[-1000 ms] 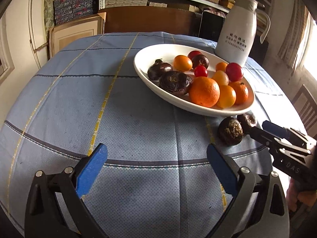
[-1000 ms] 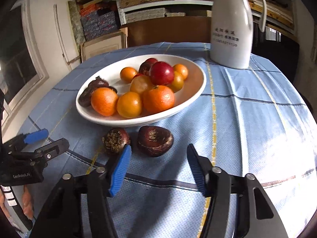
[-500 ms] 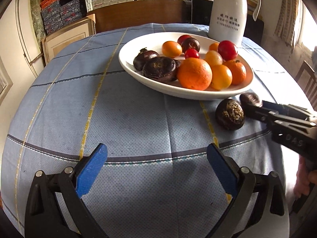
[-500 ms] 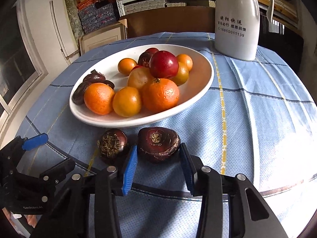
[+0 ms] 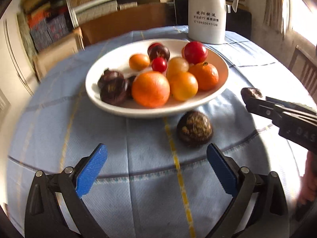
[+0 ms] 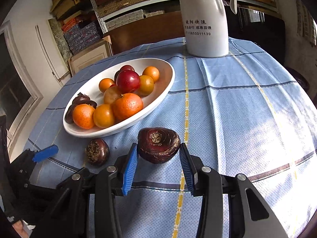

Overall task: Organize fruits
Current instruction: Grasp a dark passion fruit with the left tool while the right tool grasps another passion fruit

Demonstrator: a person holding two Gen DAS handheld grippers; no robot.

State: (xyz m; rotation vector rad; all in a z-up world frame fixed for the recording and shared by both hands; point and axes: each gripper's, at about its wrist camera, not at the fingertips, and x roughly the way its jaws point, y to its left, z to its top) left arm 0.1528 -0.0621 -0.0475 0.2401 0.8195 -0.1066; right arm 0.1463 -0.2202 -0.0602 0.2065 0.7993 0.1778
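Note:
A white oval bowl (image 5: 93,97) (image 6: 126,128) holds oranges, small yellow and red fruits and a few dark water chestnuts. My right gripper (image 6: 158,148) is shut on a dark brown water chestnut (image 6: 158,143), which sits between its blue pads just in front of the bowl. In the left wrist view that gripper (image 5: 250,97) reaches in from the right with the chestnut (image 5: 252,92) at its tip. A second water chestnut (image 5: 195,128) (image 6: 97,151) lies on the cloth by the bowl's near rim. My left gripper (image 5: 156,152) is open a little short of it, with nothing between its fingers.
A tall white thermos jug (image 5: 207,15) (image 6: 205,19) stands behind the bowl. A blue checked cloth (image 6: 247,109) covers the round table. Shelves, boxes and a brown cabinet lie beyond the far edge; a wooden chair (image 5: 305,67) stands at the right.
My right gripper's pads closed onto the larger water chestnut and it shifted with it. My left gripper swung nearer to the bowl and the other chestnut, staying open.

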